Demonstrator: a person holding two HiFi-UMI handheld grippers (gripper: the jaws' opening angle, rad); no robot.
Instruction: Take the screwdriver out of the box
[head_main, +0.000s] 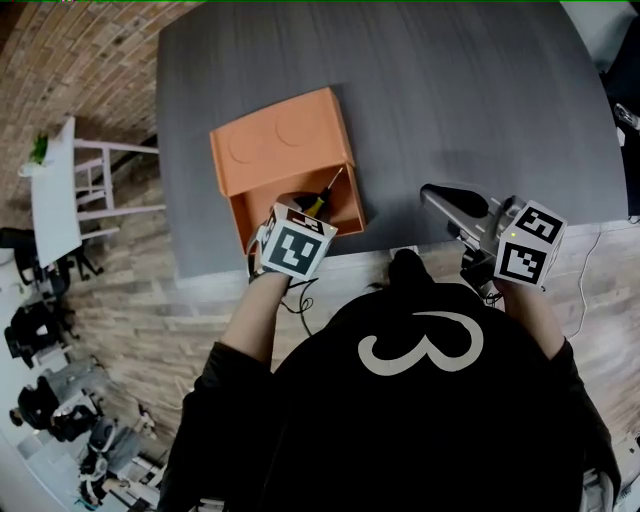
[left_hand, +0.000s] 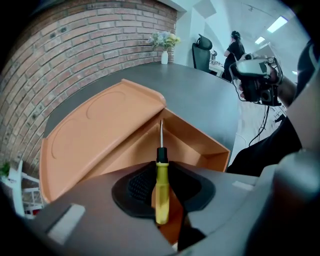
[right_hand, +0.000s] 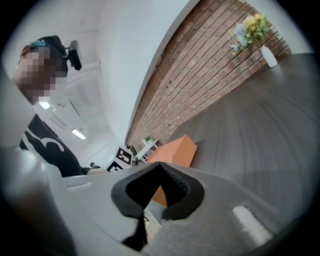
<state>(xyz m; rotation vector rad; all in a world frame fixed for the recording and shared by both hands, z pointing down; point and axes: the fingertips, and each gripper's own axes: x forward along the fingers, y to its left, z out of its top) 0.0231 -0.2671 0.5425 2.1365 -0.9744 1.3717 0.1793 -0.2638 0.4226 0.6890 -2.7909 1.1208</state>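
- Yellow plastic handle, steel shaft: where is the screwdriver (left_hand: 161, 175) right now?
- Inside the open tray of the orange box (head_main: 240, 215), near its right-hand wall. The shaft points toward the tray's far corner, by the lid (head_main: 285, 135) that lies flat on the far side.
- Has anything got hold of it?
- Yes. The left gripper (left_hand: 161, 184) reaches steeply down into the tray, and its dark pads (left_hand: 134, 186) pinch the yellow handle from both sides.
- Lifted clear yet?
- I'd judge not. The tip sits within the box walls, and I cannot tell whether it touches the tray floor.
- And the other one?
- The right gripper (right_hand: 160, 167) hangs to the right of the box, well apart from it, above the near edge of the grey table (head_main: 480, 100). Its jaw tips are pressed together with nothing between them.
- So how far along are we?
- The box is open and the grasp looks made. What's left, as I read it, is raising the screwdriver over the wall and carrying it out of the box.
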